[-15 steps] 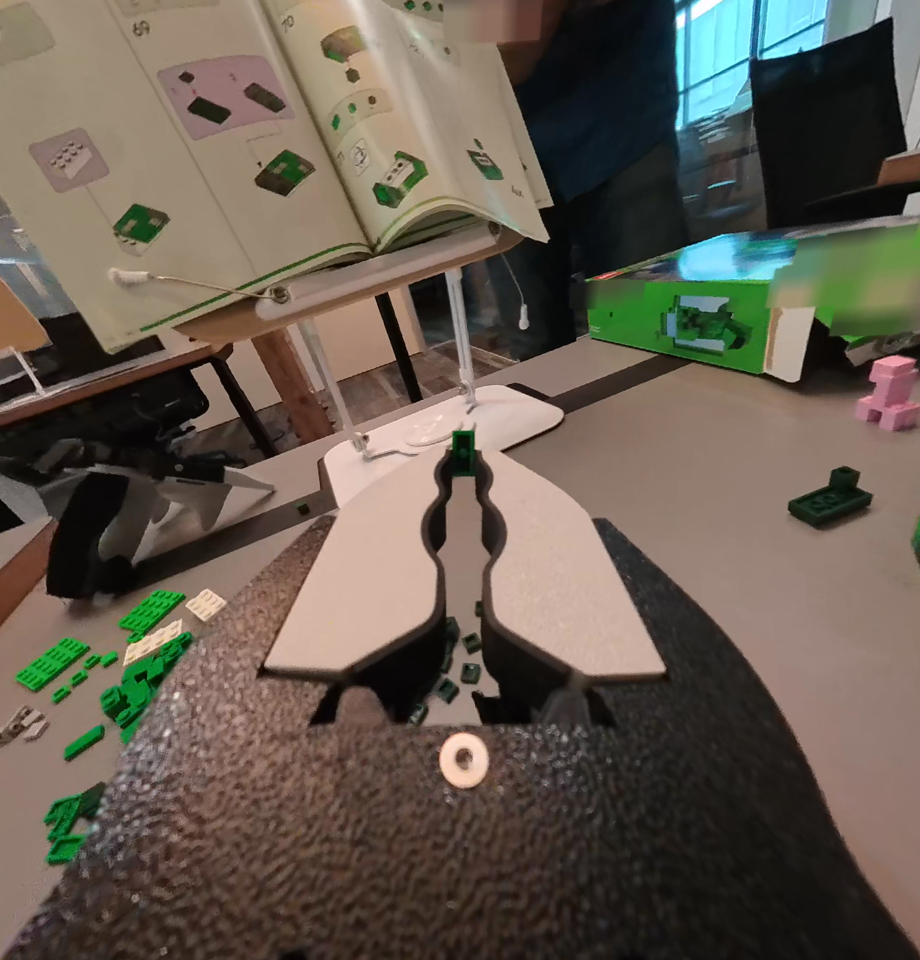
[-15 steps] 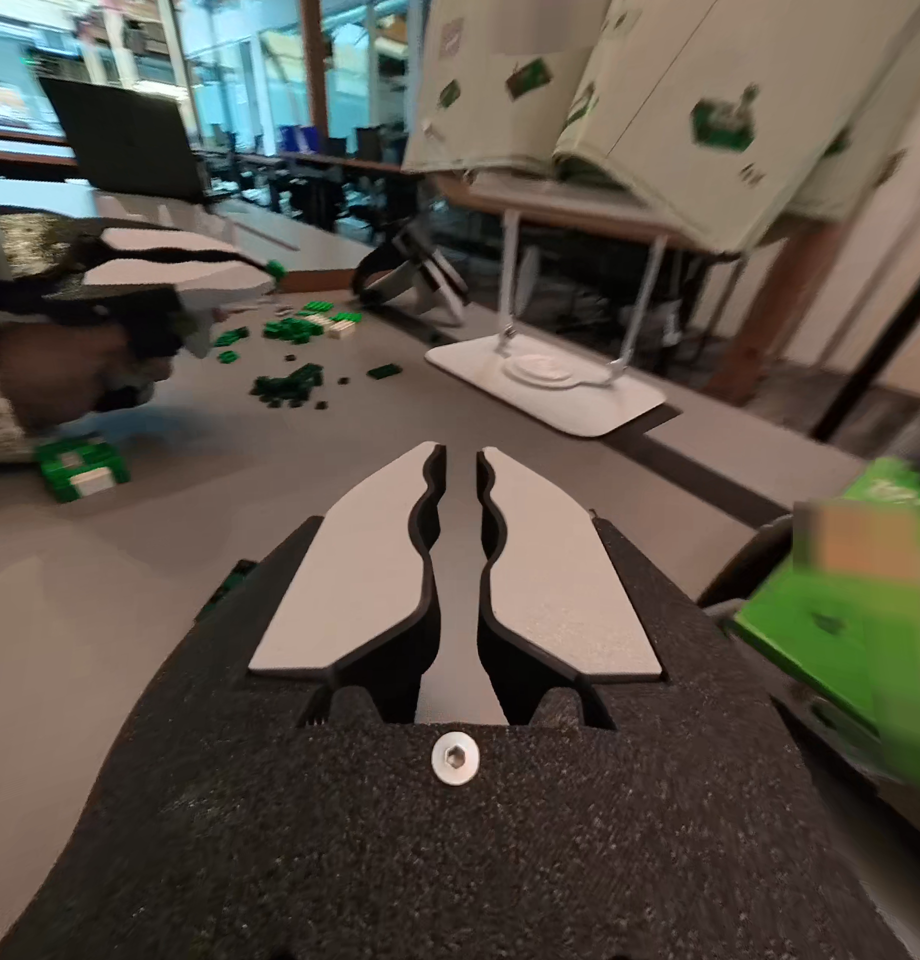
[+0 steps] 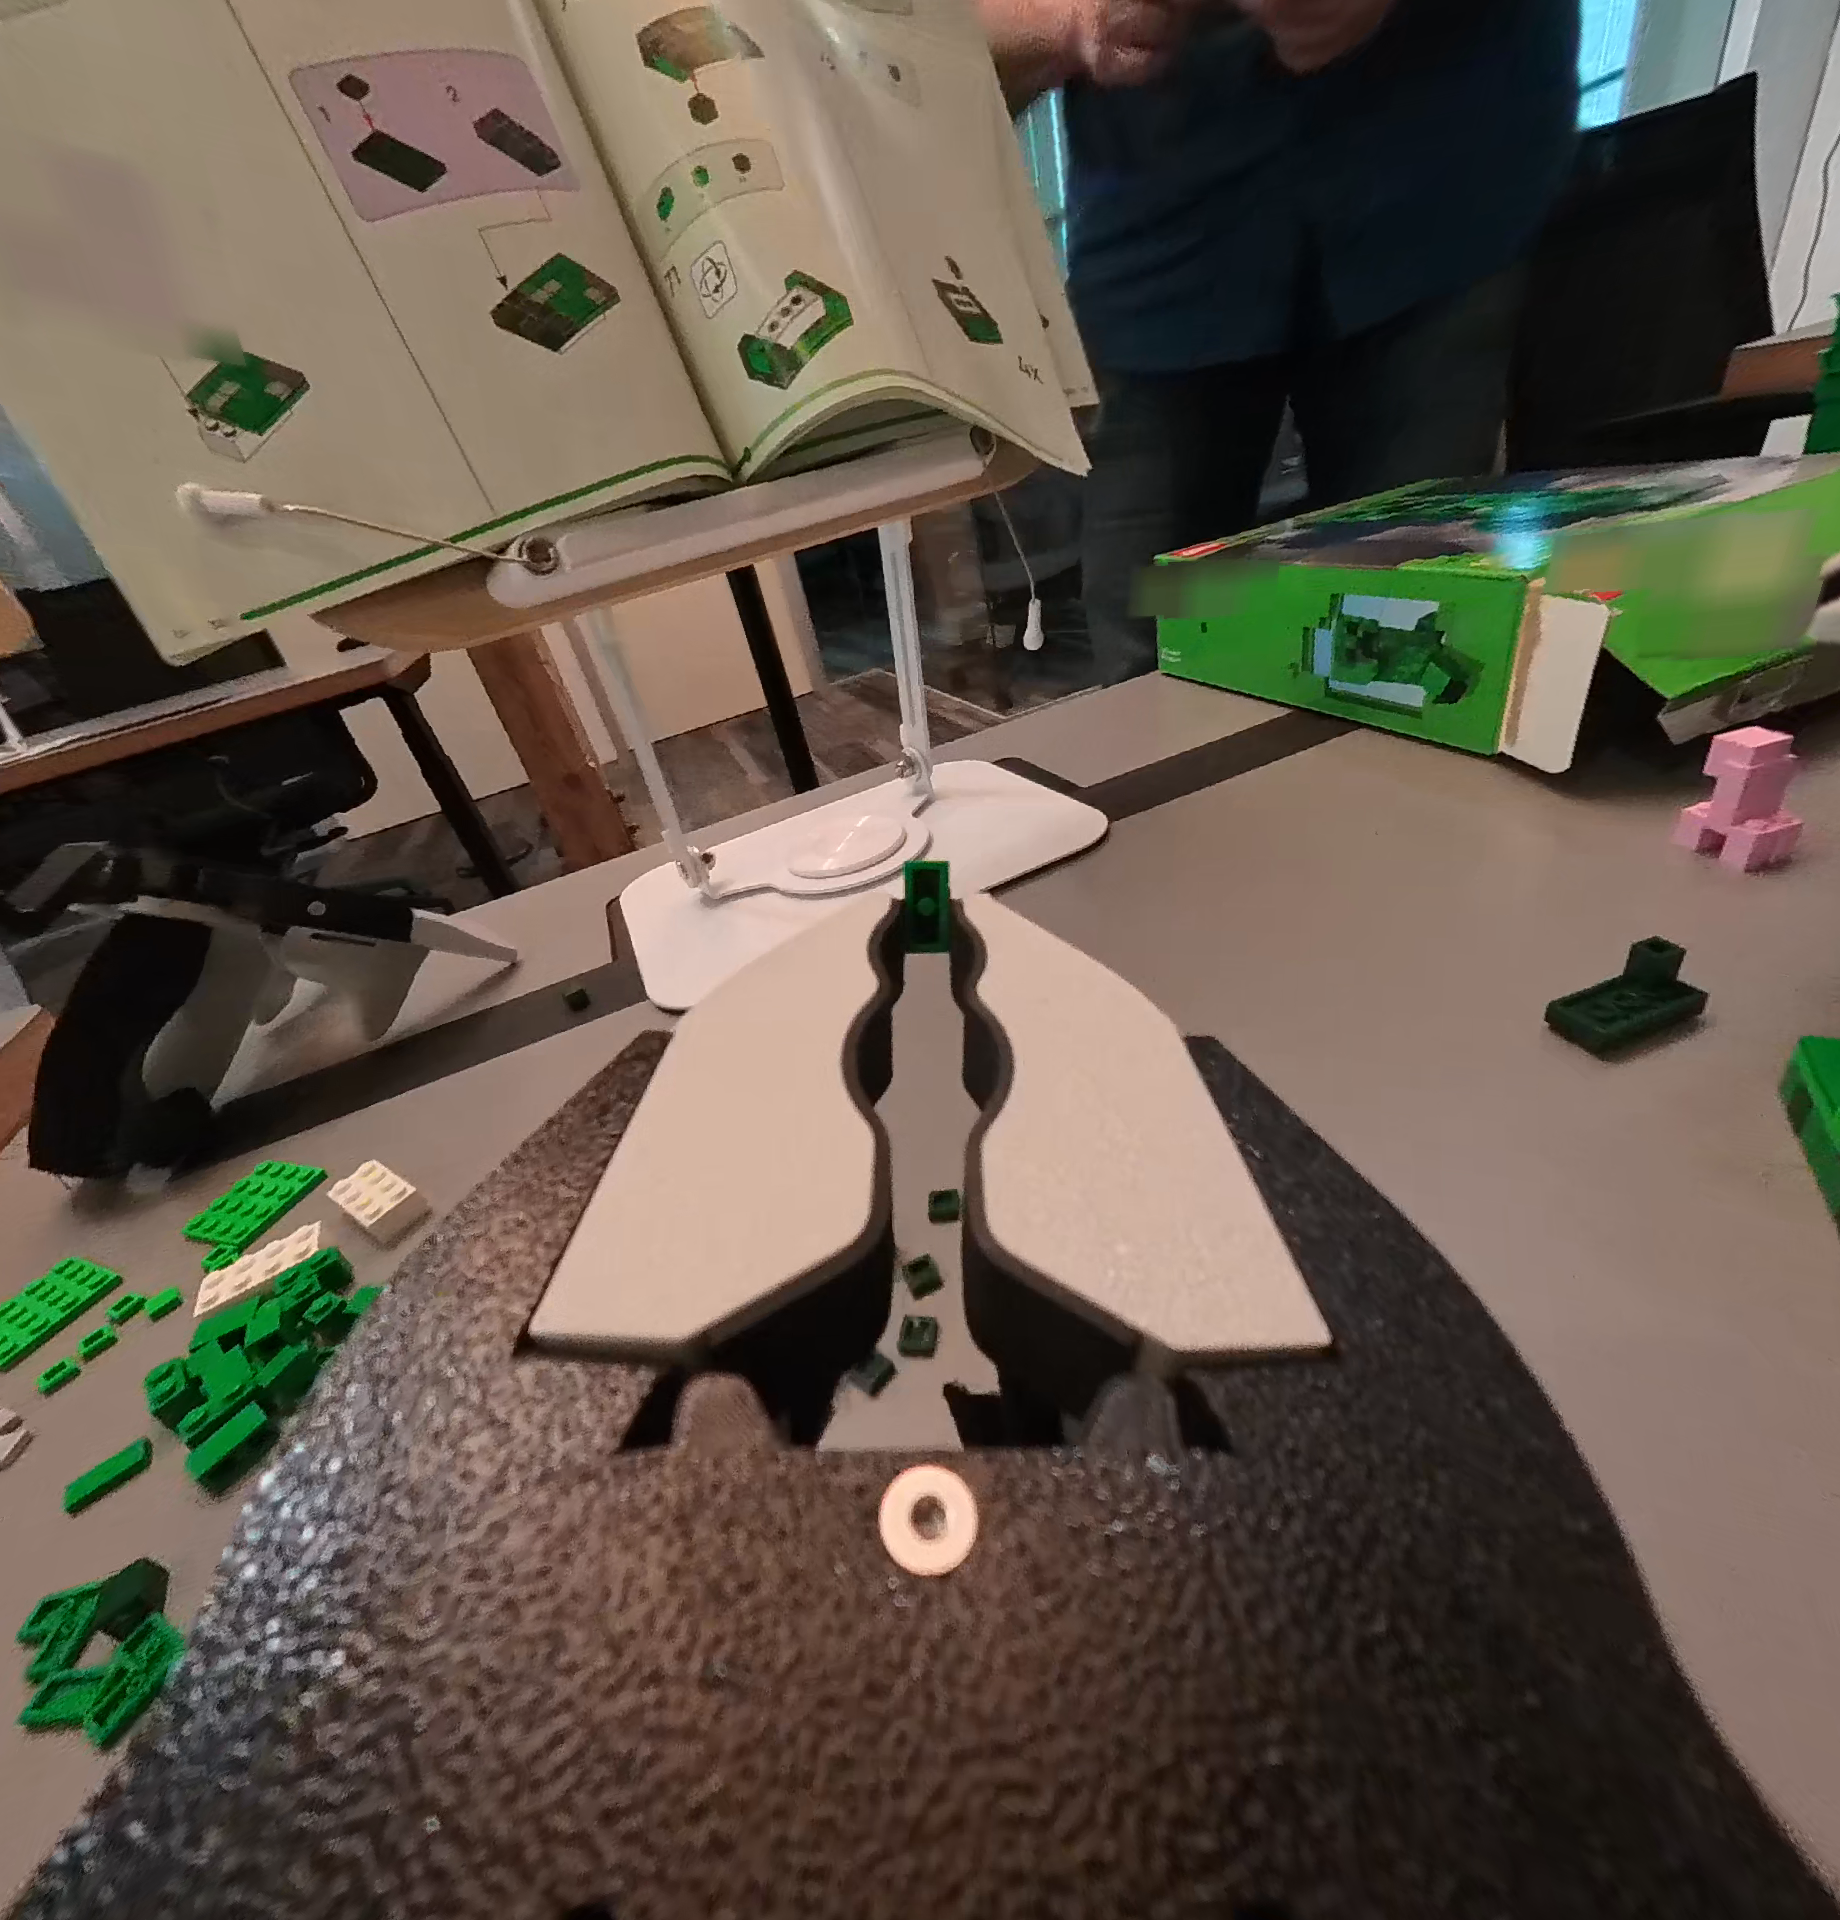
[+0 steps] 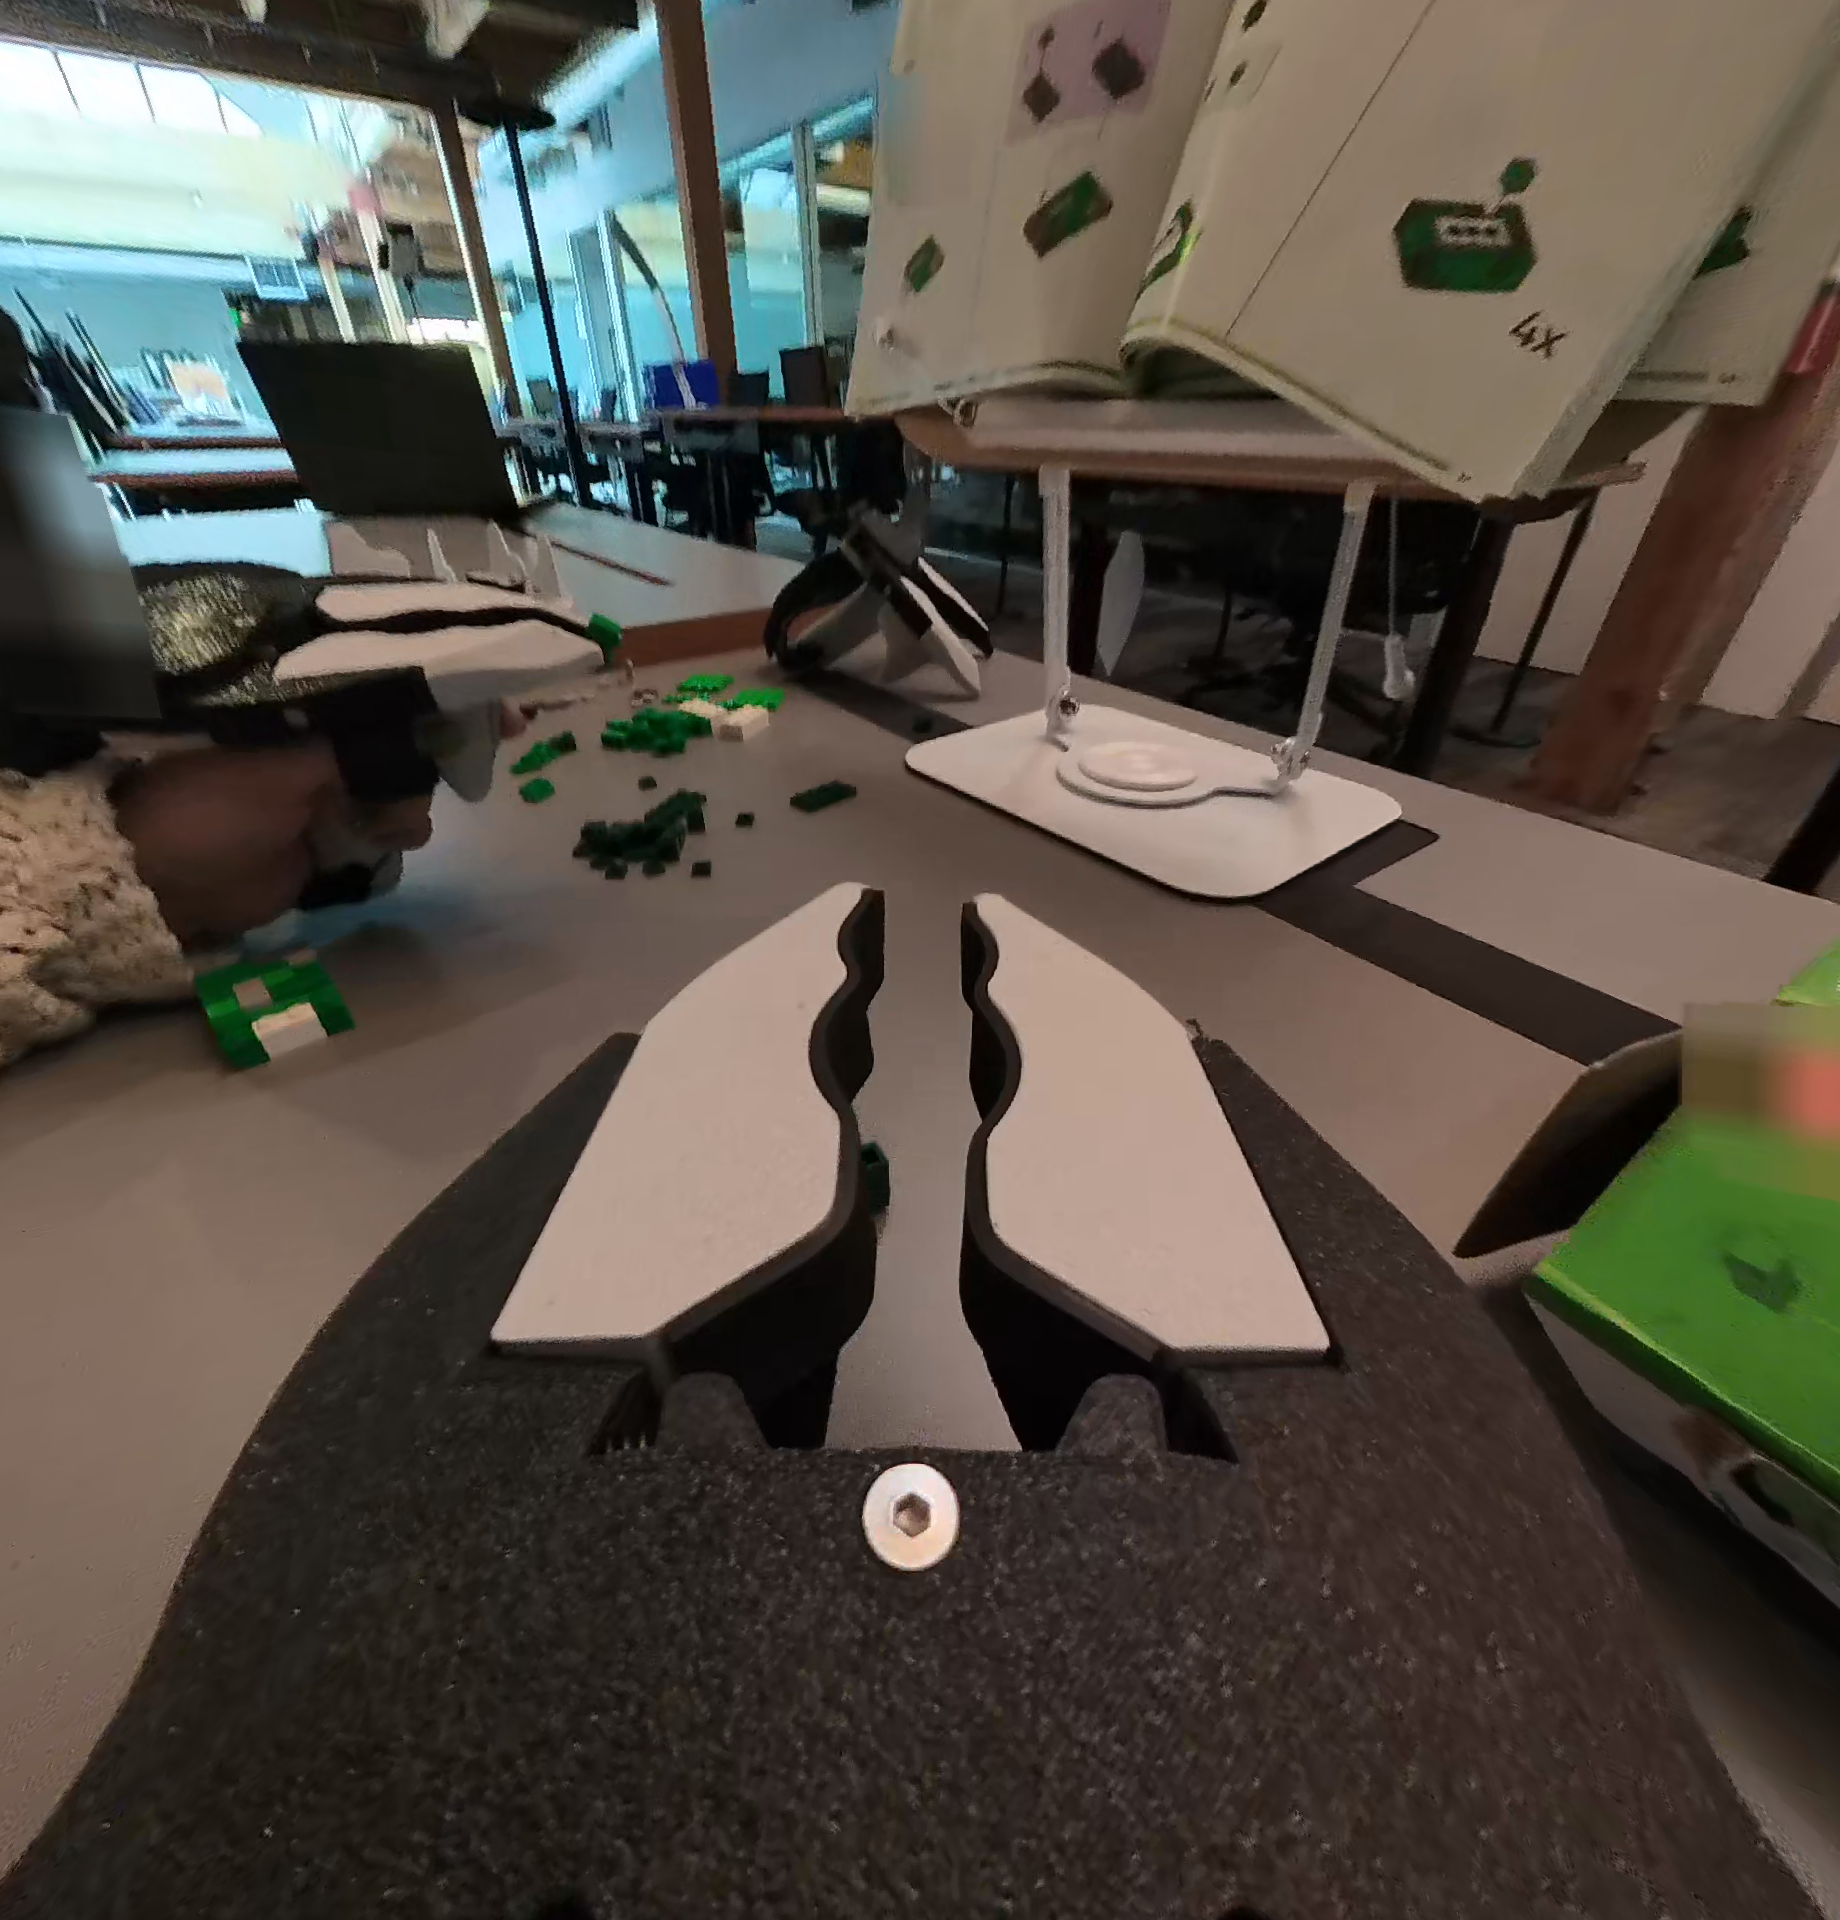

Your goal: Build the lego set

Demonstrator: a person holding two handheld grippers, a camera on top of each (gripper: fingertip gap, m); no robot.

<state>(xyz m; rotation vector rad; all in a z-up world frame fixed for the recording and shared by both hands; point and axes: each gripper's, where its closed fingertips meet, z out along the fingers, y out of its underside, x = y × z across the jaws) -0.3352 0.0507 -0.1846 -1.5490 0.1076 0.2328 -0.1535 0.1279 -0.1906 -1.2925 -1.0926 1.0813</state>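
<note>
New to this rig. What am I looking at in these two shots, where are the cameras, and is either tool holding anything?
There is no robot arm: a person holds a two-finger gripper in each hand, and each carries a wide-angle camera looking forward along its fingers.

The left wrist view shows the left gripper shut on a small green lego piece at its tips.

The right wrist view shows the right gripper slightly open and empty; the left one appears far off at its left.

On the grey table lie loose green and white bricks, a dark green plate assembly, a pink figure, the green set box and a white stand holding the open instruction booklet.
</note>
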